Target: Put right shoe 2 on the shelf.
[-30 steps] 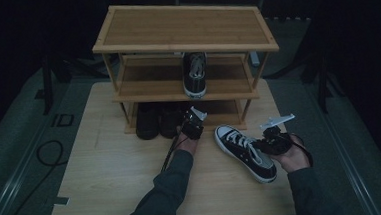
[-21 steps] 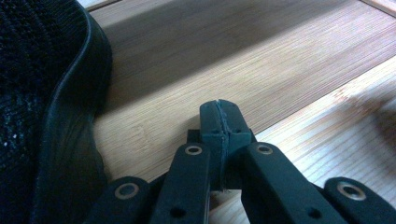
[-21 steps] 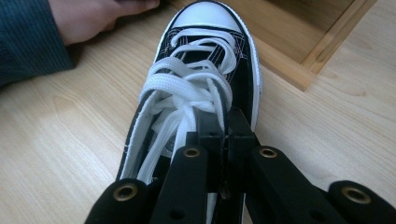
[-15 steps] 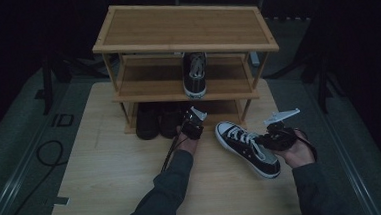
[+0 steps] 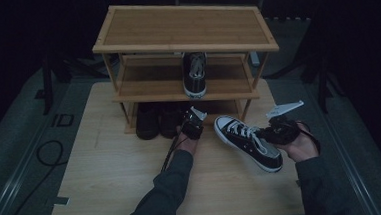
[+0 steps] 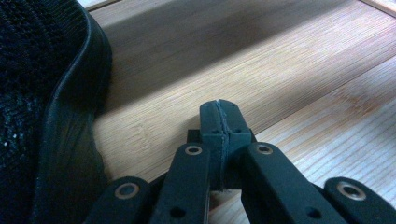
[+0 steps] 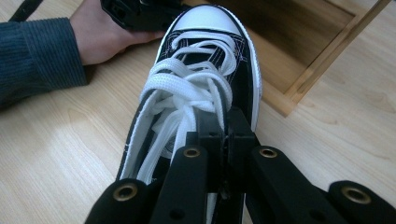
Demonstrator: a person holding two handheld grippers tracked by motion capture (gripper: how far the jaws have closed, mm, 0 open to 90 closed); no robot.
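A black canvas sneaker [image 5: 248, 141] with white laces and a white toe cap lies slanted on the table, toe toward the rack. My right gripper [image 5: 266, 133] is shut on it. In the right gripper view the jaws of that right gripper [image 7: 227, 123] pinch the upper of the sneaker [image 7: 205, 70] beside the laces. My left gripper [image 5: 192, 121] rests at the rack's bottom opening. In its own view the left gripper [image 6: 219, 114] is shut with nothing between its pads, next to a black shoe [image 6: 46, 116].
The bamboo shoe rack [image 5: 183, 28] stands at the back of the wooden table [image 5: 113, 182]. A matching sneaker [image 5: 195, 74] sits on its middle shelf, and two dark shoes [image 5: 152, 122] on the bottom level. A cable [image 5: 46, 151] lies on the floor at the left.
My right gripper has risen a little, lifting the sneaker's heel end with it. The left gripper has stayed where it was.
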